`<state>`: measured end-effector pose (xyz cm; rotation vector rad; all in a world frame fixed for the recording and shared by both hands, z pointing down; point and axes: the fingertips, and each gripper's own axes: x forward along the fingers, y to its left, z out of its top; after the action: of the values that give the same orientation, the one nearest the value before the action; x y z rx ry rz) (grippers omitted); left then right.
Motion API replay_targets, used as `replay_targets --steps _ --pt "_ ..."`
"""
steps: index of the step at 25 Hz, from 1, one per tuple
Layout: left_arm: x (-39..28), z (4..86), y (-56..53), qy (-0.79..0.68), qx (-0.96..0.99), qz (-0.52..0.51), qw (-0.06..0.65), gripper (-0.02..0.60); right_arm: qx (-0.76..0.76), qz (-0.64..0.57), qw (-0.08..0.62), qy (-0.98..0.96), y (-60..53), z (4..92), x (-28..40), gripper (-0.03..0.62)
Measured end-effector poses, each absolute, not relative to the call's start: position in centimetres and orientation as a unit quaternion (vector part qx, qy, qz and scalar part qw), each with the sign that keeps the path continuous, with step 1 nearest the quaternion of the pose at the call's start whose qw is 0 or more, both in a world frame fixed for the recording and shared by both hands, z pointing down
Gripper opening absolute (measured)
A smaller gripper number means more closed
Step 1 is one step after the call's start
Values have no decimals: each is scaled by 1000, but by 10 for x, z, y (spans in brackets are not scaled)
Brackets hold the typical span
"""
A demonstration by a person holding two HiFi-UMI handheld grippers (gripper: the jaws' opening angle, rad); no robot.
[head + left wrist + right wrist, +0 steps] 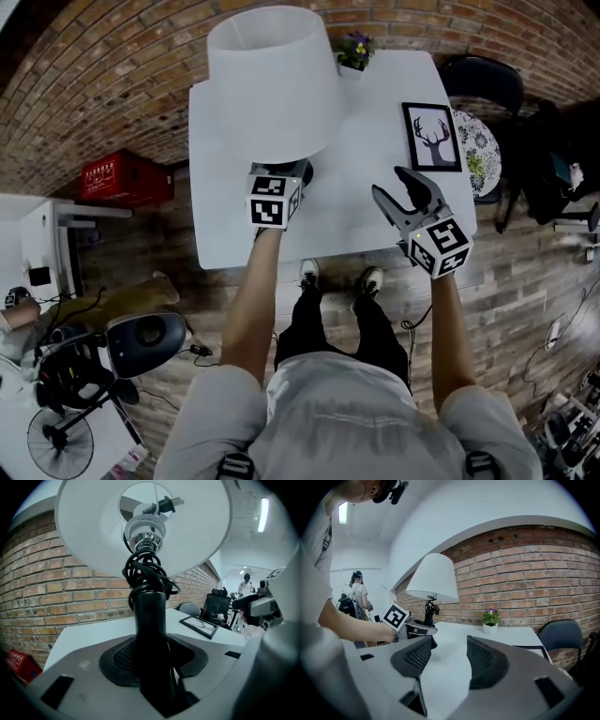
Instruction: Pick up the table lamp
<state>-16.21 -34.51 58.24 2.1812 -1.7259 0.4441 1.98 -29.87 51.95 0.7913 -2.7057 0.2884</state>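
Note:
The table lamp has a wide white shade (pixel 272 80) and a black stem (pixel 150 630) with its black cord (pixel 147 573) coiled round the top. It stands at the back left of the white table (pixel 375 220). My left gripper (pixel 281 180) reaches under the shade and is shut on the stem, which fills the gap between its jaws (pixel 152 660). From the right gripper view, the lamp (pixel 433 578) rises above the left gripper (pixel 415 629); whether its base touches the table I cannot tell. My right gripper (pixel 394 187) hovers open over the table's right half, nothing between its jaws (pixel 450 656).
A framed deer picture (pixel 431 136) lies at the table's right. A small potted flower (pixel 354 52) stands at the back edge. A dark chair (pixel 483 84) is beyond the right side, a red crate (pixel 117 178) on the floor at left. A brick wall runs behind.

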Motion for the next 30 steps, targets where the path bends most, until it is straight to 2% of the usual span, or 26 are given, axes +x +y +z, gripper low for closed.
replay_targets --steps 6,16,30 --pt "-152 554 -319 -582 776 174 169 169 271 93 143 -947 -294 483 8 236" --pt "-119 487 -308 -542 809 167 153 170 321 50 130 -937 -309 414 44 218" --pt "-81 407 -323 -494 850 158 85 170 389 -22 106 -915 -317 341 88 219"
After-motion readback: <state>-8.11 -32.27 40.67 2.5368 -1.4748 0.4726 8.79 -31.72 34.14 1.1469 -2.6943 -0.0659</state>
